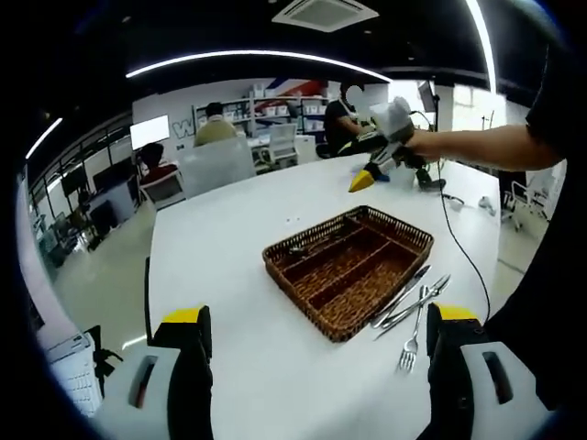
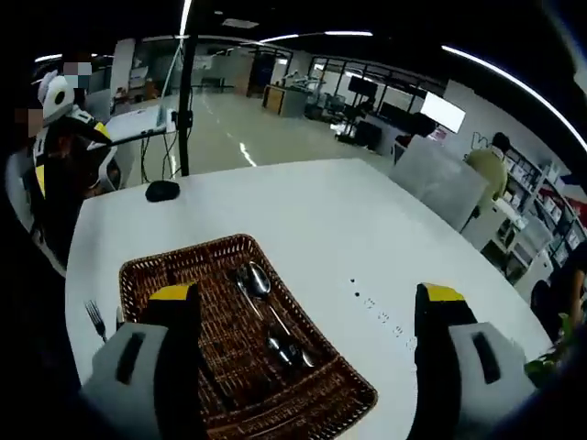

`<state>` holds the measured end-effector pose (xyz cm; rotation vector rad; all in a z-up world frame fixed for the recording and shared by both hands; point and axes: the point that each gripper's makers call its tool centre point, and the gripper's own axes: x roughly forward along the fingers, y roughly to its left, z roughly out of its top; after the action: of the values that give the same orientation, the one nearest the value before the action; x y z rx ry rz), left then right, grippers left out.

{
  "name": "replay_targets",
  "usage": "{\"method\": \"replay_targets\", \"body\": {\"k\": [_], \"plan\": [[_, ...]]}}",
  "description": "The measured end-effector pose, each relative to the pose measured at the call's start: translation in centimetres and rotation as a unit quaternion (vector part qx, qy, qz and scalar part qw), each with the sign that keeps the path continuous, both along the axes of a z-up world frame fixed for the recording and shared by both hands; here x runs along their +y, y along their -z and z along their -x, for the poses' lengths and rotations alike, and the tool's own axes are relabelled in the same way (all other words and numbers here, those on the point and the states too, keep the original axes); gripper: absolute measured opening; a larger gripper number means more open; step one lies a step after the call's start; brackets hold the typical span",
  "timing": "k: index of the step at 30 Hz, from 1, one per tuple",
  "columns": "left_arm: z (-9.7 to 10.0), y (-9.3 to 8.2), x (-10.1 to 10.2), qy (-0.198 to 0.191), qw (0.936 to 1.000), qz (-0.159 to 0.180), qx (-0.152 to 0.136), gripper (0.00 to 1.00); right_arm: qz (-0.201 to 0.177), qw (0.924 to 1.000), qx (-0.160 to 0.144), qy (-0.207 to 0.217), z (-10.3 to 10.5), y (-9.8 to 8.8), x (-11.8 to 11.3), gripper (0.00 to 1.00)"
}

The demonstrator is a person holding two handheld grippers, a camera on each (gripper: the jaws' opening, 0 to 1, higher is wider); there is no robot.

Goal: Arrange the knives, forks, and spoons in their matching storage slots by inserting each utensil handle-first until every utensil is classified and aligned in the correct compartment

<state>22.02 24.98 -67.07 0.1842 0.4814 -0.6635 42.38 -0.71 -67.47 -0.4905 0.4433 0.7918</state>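
While both grippers stand released and empty, I hold the left gripper back from the basket and the right gripper above it, judging which slot to fill. Spoons lie in one slot; loose forks and knives wait on the table beside the basket.

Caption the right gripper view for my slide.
Open right tongs hover over wicker tray holding spoons.
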Motion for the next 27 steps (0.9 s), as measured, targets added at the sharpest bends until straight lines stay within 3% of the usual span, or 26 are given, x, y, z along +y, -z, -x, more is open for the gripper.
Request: {"method": "replay_targets", "body": {"k": [11,20,27], "plan": [[-1.0,-0.2,-1.0,0.005,0.9998,0.008,-0.017,0.99,-0.056,0.9939,-0.004,0.095,4.4,-0.2,-4.2,1.00],[-0.7,-0.3,-1.6,0.012,0.9996,0.011,-0.021,0.99,-0.078,0.9874,-0.019,0.136,8.7,-1.4,-6.9,1.00],[-0.4,-0.1,-2.4,0.019,0.9994,0.015,-0.026,0.99,-0.085,0.9820,-0.020,0.167,11.8,-1.3,-8.7,1.00]]}}
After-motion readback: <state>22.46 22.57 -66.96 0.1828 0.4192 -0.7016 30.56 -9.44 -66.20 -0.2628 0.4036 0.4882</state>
